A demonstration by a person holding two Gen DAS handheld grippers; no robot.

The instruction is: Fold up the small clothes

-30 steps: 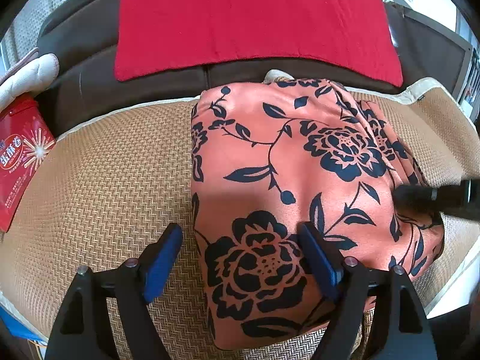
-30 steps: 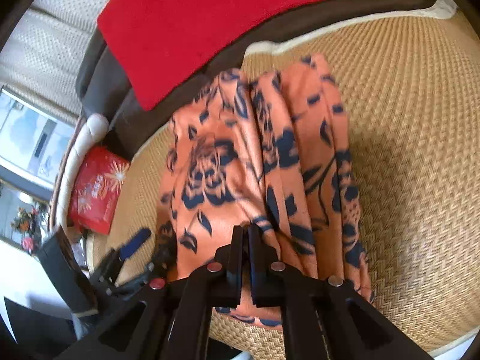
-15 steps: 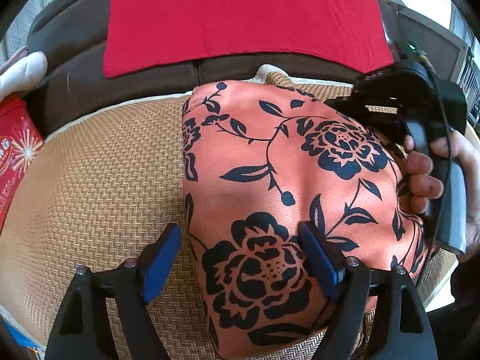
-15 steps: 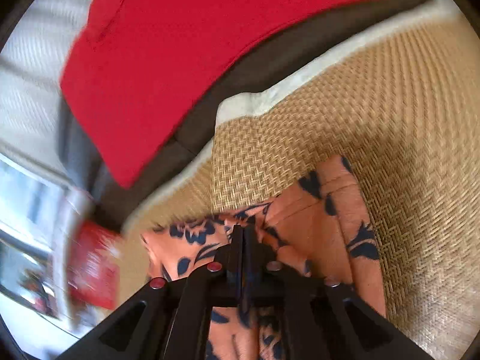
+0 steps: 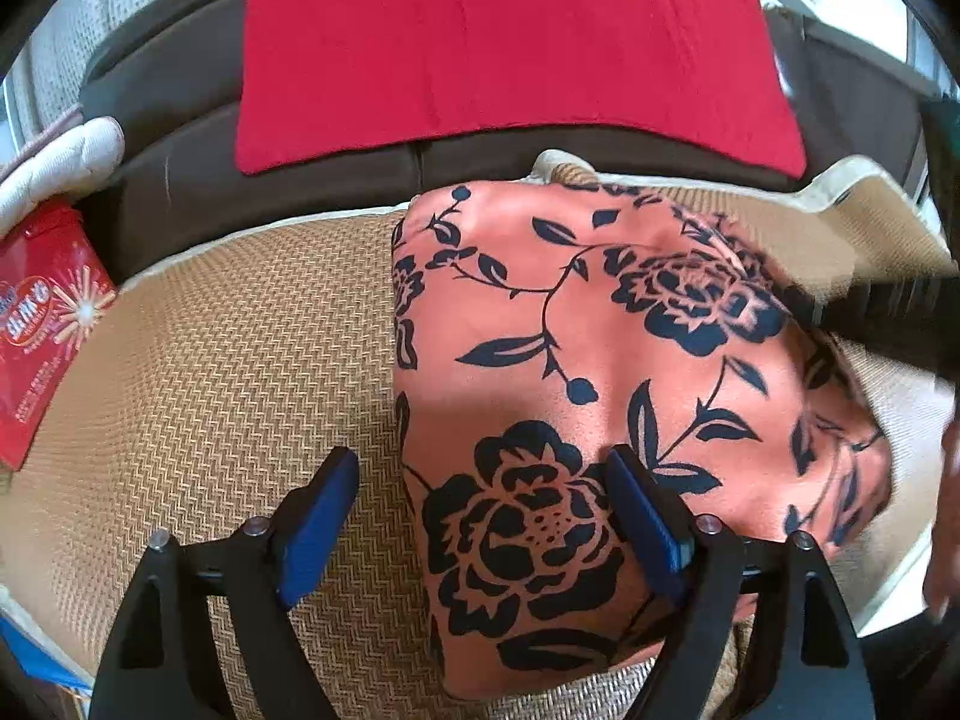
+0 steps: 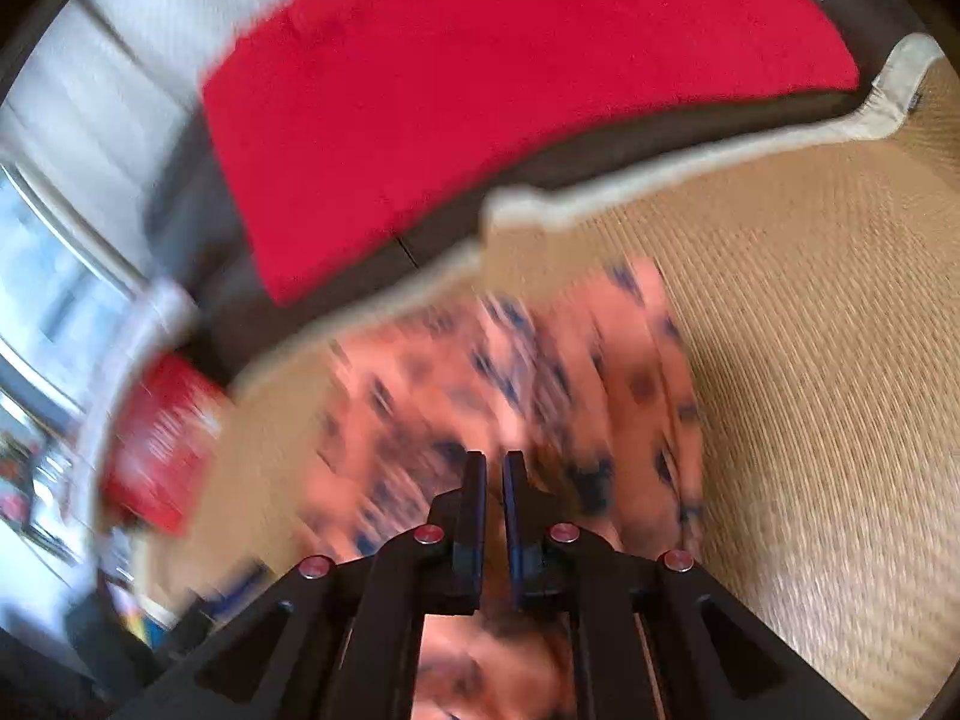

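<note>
A salmon-orange garment with a dark navy flower print (image 5: pixel 588 372) lies folded on a woven tan mat (image 5: pixel 228 360). My left gripper (image 5: pixel 480 504) is open just above the garment's near left edge, one blue pad (image 5: pixel 318 516) over the mat, the other (image 5: pixel 642 516) over the cloth. In the blurred right wrist view the garment (image 6: pixel 510 384) lies under my right gripper (image 6: pixel 493 468), whose jaws stand nearly together with a narrow gap and nothing between them. The right gripper's dark body (image 5: pixel 888 312) shows at the left view's right edge.
A red cloth (image 5: pixel 504 42) hangs over the dark brown sofa back (image 5: pixel 180 180) behind the mat. A red snack packet (image 5: pixel 42 324) and a white padded cushion (image 5: pixel 54 162) lie at the left. The mat's pale trim (image 6: pixel 720 168) runs along the back.
My right gripper has let go of the garment's edge, pulled back and swung, blurring its view. The garment now lies flat, folded over. My left gripper stays open in place.
</note>
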